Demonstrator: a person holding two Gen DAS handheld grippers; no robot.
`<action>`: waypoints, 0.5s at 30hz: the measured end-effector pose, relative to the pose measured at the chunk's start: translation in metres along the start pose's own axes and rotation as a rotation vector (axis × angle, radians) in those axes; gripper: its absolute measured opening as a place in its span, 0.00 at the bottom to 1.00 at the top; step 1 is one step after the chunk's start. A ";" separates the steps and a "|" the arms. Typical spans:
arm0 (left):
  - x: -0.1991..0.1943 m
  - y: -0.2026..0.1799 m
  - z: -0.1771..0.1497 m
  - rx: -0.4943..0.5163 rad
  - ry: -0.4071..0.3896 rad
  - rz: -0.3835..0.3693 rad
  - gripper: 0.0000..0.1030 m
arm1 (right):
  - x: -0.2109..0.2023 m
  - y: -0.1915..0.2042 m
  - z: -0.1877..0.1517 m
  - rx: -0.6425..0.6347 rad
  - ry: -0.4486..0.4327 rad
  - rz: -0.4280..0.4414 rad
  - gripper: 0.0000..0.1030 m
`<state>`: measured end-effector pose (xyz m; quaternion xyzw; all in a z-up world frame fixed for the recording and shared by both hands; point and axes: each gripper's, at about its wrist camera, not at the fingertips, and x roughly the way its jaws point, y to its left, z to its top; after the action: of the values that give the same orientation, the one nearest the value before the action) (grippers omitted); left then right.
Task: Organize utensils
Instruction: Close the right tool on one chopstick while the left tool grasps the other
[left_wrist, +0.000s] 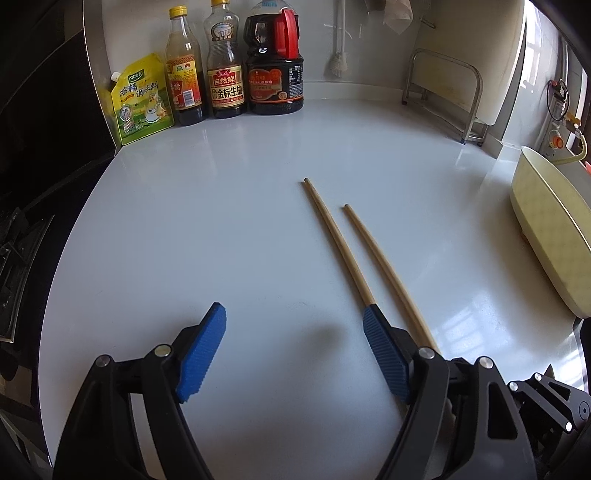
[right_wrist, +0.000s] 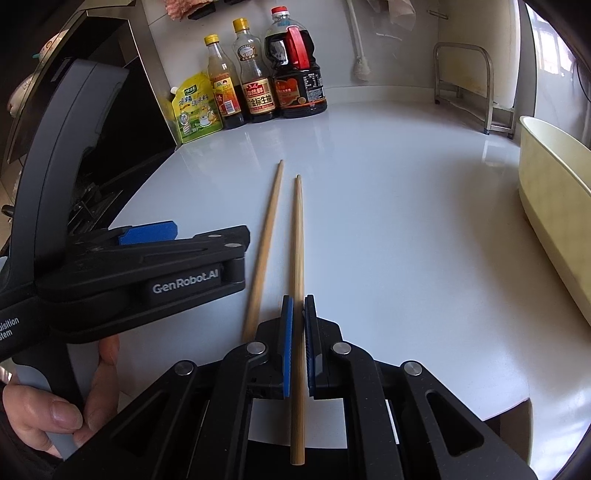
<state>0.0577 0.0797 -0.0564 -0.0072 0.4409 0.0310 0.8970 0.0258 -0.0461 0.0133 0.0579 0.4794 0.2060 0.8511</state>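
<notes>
Right gripper (right_wrist: 298, 347) clenched on one chopstick (right_wrist: 297, 240), frame centre; left gripper (left_wrist: 293, 354) released, empty. Advice: lift level, carry toward cream tray (right_wrist: 546, 192) at right edge.

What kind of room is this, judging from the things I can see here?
Most likely a home kitchen. Sauce bottles and a seasoning pouch stand at the back of a white countertop, two wooden chopsticks lie on it, and what looks like a stove sits at the left edge.
</notes>
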 end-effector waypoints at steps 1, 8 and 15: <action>0.000 0.000 0.000 -0.001 0.000 0.004 0.73 | 0.000 -0.002 0.001 0.003 -0.002 -0.006 0.06; -0.002 -0.003 -0.001 0.003 -0.014 0.029 0.73 | -0.007 -0.033 0.003 0.050 -0.026 -0.087 0.06; -0.001 0.003 -0.002 -0.032 -0.001 0.025 0.78 | -0.013 -0.061 0.006 0.111 -0.045 -0.134 0.06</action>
<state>0.0552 0.0829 -0.0571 -0.0163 0.4398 0.0491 0.8966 0.0431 -0.1062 0.0084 0.0776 0.4735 0.1205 0.8691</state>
